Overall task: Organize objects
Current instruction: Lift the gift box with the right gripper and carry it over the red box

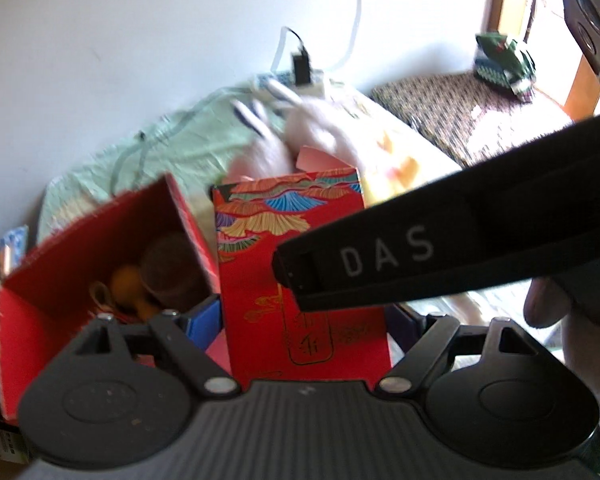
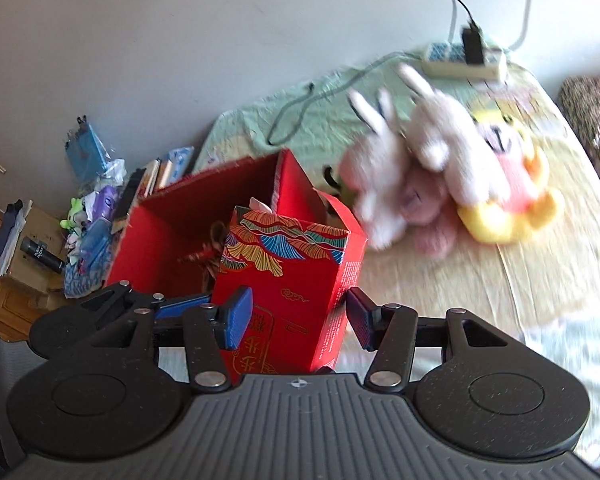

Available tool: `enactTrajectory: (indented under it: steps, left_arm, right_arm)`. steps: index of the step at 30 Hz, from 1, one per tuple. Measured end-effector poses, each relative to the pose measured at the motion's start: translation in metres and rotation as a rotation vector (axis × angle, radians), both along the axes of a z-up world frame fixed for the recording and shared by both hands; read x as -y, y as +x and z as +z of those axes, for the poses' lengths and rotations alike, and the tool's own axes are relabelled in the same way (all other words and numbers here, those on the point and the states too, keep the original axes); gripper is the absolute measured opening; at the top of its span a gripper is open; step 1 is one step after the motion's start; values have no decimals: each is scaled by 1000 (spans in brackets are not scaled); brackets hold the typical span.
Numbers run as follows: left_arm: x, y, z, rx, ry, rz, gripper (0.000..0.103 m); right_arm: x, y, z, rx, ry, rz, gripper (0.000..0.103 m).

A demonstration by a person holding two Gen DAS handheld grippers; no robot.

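Red patterned carton point(image 2: 288, 280), standing on the bed point(image 2: 540, 280) beside the open red box point(image 2: 156, 236) of trinkets, sits between the right gripper point(image 2: 298, 316) jaws, spread and apparently not yet pinching; the next move likely calls for closing; left gripper point(image 1: 300, 336) state cannot be told.

Two red boxes point(image 2: 288, 280) point(image 2: 172, 232), three plush toys point(image 2: 432, 176), one power strip point(image 2: 466, 62), two tongs point(image 2: 296, 316) point(image 1: 308, 336)
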State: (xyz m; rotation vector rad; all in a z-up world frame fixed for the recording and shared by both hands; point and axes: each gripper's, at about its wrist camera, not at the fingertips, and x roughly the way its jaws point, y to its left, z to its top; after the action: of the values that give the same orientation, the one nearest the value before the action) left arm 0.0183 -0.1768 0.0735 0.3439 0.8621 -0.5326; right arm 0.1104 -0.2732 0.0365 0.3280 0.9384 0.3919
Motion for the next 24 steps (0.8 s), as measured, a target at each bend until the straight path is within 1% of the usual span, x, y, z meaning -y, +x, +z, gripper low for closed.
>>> enactTrajectory:
  steps: [3,6,9,11,12,13,17,24]
  left_arm:
    - [-21,18,12,31,-8,32,83]
    - [-48,41,17,51,-10,75,83]
    - [-74,60,18,59,5,125,83]
    - [-89,64,18,51,11,159,83]
    - [-89,77,16,46,15,175,83]
    - [-98,81,14,41,21,192,83]
    - [-127,95,0,19,48,249,83]
    - [-168,119,-24,-50,94,327,83]
  right_arm:
    - [-19,14,13,43,-13,35,55]
    - [-44,30,21,79,-22,74,55]
    - [-69,48,20,87,-12,114,55]
    - [-87,57,18,89,-3,144,54]
    - [-96,62,16,88,1,157,54]
    - [-105,66,14,85,6,170,54]
    - [-139,83,4,67,14,221,51]
    - [-190,109,-19,-1,1,302,49]
